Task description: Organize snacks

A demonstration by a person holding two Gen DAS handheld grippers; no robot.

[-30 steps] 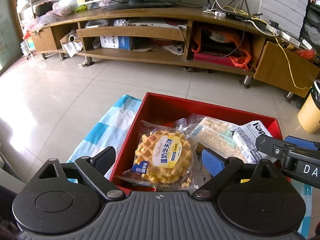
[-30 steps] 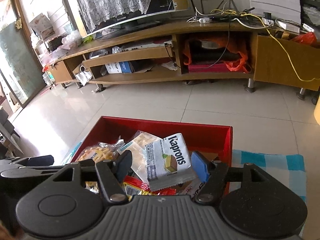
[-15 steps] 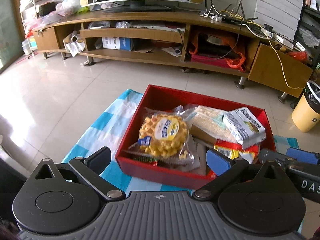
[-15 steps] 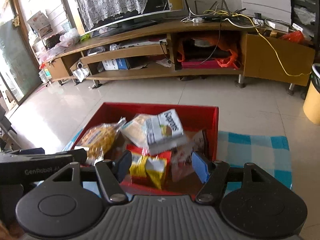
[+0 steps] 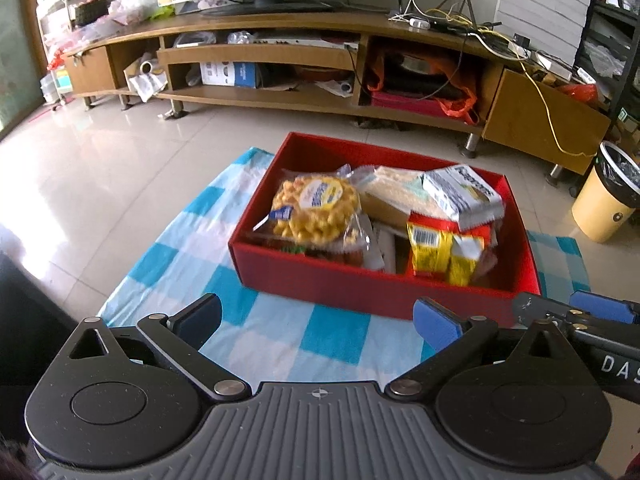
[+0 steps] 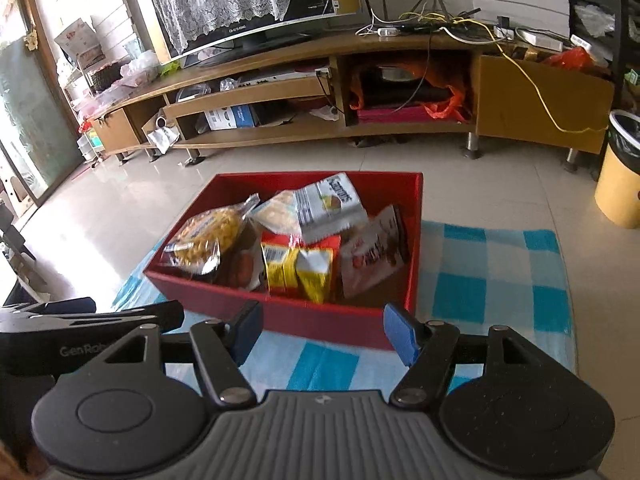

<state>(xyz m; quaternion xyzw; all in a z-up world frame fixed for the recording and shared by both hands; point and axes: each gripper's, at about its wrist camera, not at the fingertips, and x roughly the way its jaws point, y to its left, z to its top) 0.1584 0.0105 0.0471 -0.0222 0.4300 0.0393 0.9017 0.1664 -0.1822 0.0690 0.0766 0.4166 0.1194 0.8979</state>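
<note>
A red box point(image 5: 360, 280) point(image 6: 280, 312) sits on a blue-and-white checked cloth point(image 5: 256, 336) point(image 6: 496, 264). It holds several snack packs: a round waffle pack point(image 5: 316, 208) point(image 6: 208, 236), a white wafer pack point(image 5: 460, 196) point(image 6: 328, 208), a yellow-and-red pack point(image 5: 440, 248) point(image 6: 300, 264) and a red-and-white pouch point(image 6: 372, 256). My left gripper point(image 5: 316, 320) is open and empty, in front of the box. My right gripper point(image 6: 324, 332) is open and empty, also in front of the box.
A long wooden TV cabinet point(image 5: 280, 64) point(image 6: 320, 92) with cluttered shelves runs along the back, a TV point(image 6: 240, 4) on top. A yellow bin point(image 5: 608, 200) point(image 6: 618, 176) stands at the right. Tiled floor point(image 5: 120, 168) surrounds the cloth.
Both grippers have drawn back and up from the box; the waffle pack and the wafer pack that lay between their fingers now lie in the box. Both stay open.
</note>
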